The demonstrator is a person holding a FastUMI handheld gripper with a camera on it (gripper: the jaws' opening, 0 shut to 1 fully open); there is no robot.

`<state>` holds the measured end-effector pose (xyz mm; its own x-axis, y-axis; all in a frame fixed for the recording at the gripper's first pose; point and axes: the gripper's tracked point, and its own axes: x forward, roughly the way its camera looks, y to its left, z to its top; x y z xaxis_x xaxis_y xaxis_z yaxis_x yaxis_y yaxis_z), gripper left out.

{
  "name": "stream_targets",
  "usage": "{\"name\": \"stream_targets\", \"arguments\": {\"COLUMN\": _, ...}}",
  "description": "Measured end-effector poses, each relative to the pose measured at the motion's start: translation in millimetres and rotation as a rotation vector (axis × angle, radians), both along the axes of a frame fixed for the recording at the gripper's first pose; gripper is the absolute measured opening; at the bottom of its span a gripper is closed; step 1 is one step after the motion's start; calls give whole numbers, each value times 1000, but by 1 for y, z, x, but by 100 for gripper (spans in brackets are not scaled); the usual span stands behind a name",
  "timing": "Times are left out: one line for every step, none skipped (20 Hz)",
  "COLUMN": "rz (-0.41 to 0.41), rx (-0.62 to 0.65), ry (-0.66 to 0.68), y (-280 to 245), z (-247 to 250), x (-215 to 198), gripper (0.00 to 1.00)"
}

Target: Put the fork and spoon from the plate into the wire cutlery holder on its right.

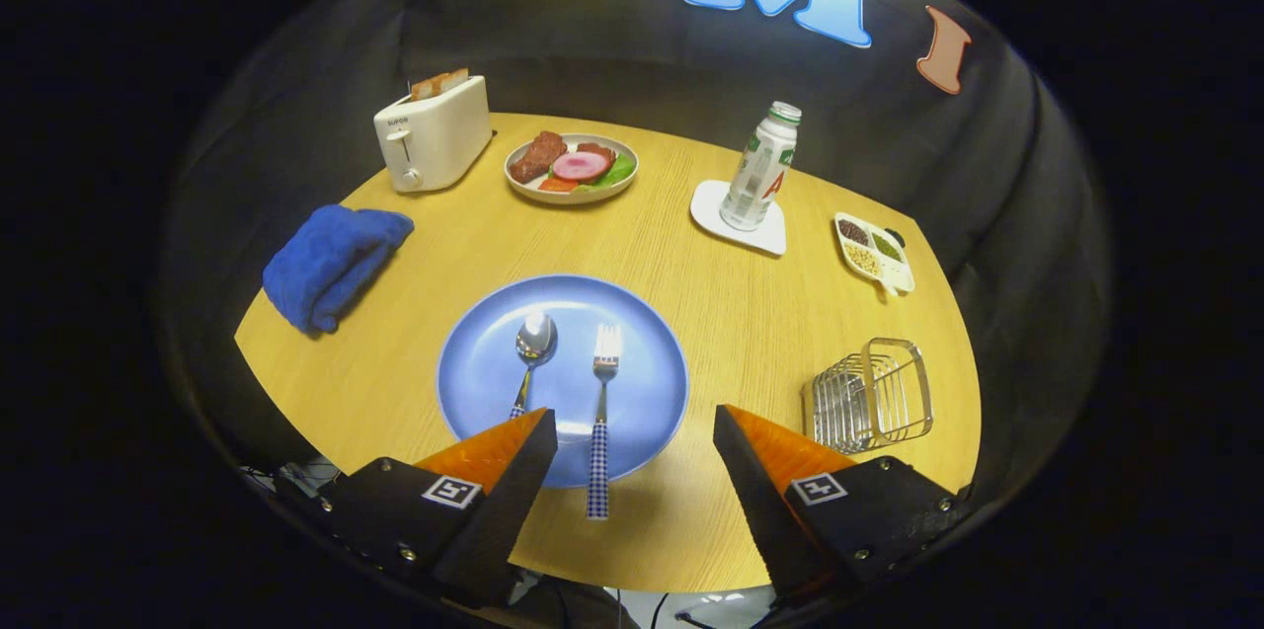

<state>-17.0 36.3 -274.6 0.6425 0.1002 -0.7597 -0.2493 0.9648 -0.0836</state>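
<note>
- The surface under me is a light wooden table (750,333) with a curved far edge, and black cloth walls close in the booth all around it.
- A blue plate (474,382) lies just ahead of my fingers, with 2 pieces of cutlery on it.
- The spoon (533,345) lies on the plate's left half, bowl pointing away from me; its handle runs back behind my left finger.
- The fork (601,417) lies beside the spoon on its right, tines pointing away; its blue-and-white checked handle sticks out over the plate's near rim onto the wood, between my fingers.
- The wire cutlery holder (873,395) stands to the right of the plate, apart from it, just beyond my right finger.
- Farther off: a folded blue cloth (331,264) on the left, a white toaster (433,133) with bread in its slot, a bowl of food (573,168), a bottle (760,170) standing on a white coaster (741,234), and a small divided dish (874,252) of grains.
- The toaster carries a small word on its front and the bottle a printed label; both are too small for me to read.
- My gripper (632,436) is spread wide apart, hovering above the table's near edge, holding nothing and touching nothing.
</note>
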Motion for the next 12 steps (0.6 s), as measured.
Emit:
{"name": "stream_targets", "arguments": {"rz": -4, "rx": -8, "ry": 17, "y": -1, "z": -6, "x": 2, "gripper": 98}}
{"name": "stream_targets", "arguments": {"rz": -3, "rx": -17, "ry": 42, "y": -1, "z": -14, "x": 1, "gripper": 98}}
{"name": "stream_targets", "arguments": {"rz": 2, "rx": -14, "ry": 72, "y": 2, "z": -20, "x": 1, "gripper": 85}}
{"name": "stream_targets", "arguments": {"rz": 0, "rx": -24, "ry": 96, "y": 1, "z": -26, "x": -1, "gripper": 81}}
{"name": "stream_targets", "arguments": {"rz": 4, "rx": -17, "ry": 111, "y": 4, "z": -29, "x": 1, "gripper": 81}}
{"name": "stream_targets", "arguments": {"rz": 6, "rx": -26, "ry": 130, "y": 4, "z": -36, "x": 0, "gripper": 81}}
{"name": "stream_targets", "arguments": {"rz": 9, "rx": -35, "ry": 154, "y": 5, "z": -40, "x": -1, "gripper": 75}}
{"name": "stream_targets", "arguments": {"rz": 22, "rx": -26, "ry": 172, "y": 10, "z": -45, "x": -1, "gripper": 68}}
{"name": "stream_targets", "arguments": {"rz": 28, "rx": -36, "ry": 189, "y": 10, "z": -50, "x": -1, "gripper": 61}}
{"name": "stream_targets", "arguments": {"rz": 35, "rx": -39, "ry": 203, "y": 13, "z": -52, "x": -3, "gripper": 54}}
{"name": "stream_targets", "arguments": {"rz": 41, "rx": -44, "ry": 209, "y": 14, "z": -53, "x": -2, "gripper": 52}}
{"name": "stream_targets", "arguments": {"rz": 51, "rx": -52, "ry": 219, "y": 15, "z": -56, "x": -2, "gripper": 52}}
